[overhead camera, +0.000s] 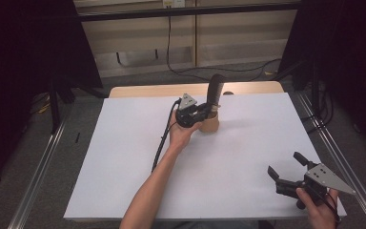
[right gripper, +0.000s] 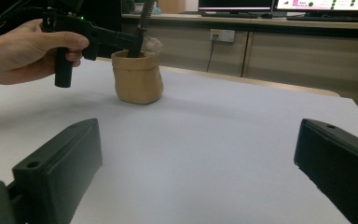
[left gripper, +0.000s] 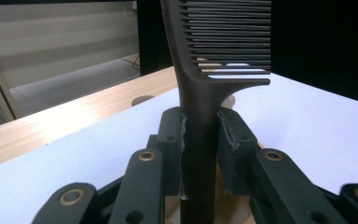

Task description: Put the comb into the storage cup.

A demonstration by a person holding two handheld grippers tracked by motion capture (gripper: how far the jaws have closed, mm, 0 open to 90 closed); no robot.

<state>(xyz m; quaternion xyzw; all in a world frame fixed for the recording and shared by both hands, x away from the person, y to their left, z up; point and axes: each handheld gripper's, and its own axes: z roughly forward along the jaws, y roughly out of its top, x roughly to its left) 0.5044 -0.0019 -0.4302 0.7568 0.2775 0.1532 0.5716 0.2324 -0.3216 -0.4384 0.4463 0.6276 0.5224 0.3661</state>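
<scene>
A dark brown comb (overhead camera: 215,89) stands upright with its handle down inside a small tan paper bag (overhead camera: 210,122) near the back middle of the white table. My left gripper (overhead camera: 211,109) is shut on the comb's handle (left gripper: 198,140) just above the bag's mouth; the comb's teeth (left gripper: 233,35) rise above the pads. The right gripper view has the bag (right gripper: 137,77) and the comb (right gripper: 145,14) far off at the upper left. My right gripper (overhead camera: 285,166) rests low at the table's front right corner, jaws wide open with nothing between them (right gripper: 198,154).
The white sheet (overhead camera: 124,157) covers most of a wooden table whose bare strip (overhead camera: 147,90) shows at the back. Black cables trail from the left gripper along the forearm. Metal rails run along both sides of the table.
</scene>
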